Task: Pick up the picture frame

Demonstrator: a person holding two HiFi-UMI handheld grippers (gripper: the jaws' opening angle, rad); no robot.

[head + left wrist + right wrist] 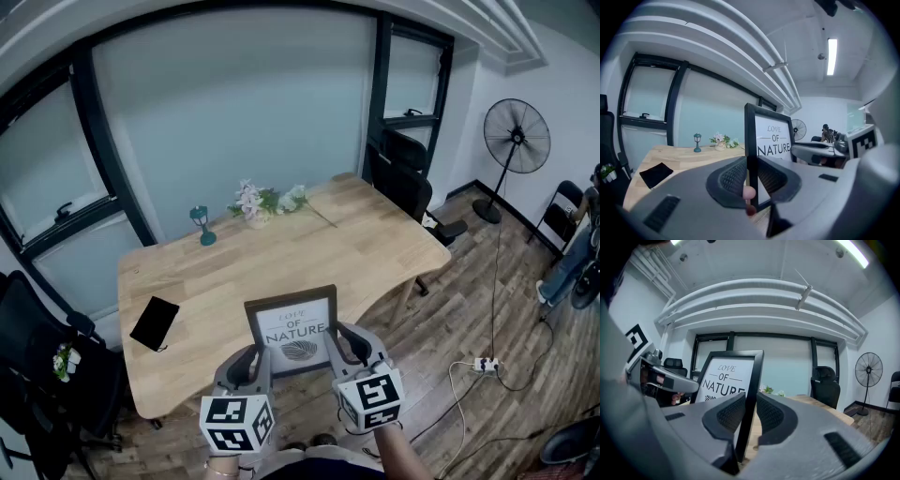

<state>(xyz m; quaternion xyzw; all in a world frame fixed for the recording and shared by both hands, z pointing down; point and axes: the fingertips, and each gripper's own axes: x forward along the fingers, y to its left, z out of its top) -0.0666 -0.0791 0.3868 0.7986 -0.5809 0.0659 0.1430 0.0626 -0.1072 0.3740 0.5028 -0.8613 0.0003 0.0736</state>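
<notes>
Lift step: left claw (pixel 751 180) and right claw (pixel 749 414) each clamped on picture frame (pixel 291 323) edges, next raise it evenly off the surface (pixel 309 248).

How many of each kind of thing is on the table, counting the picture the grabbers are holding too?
Picture frame: 1
Little green lamp: 1
Small pot of flowers: 1
Loose flower sprig: 1
Flat black thing: 1
Total: 5
</notes>
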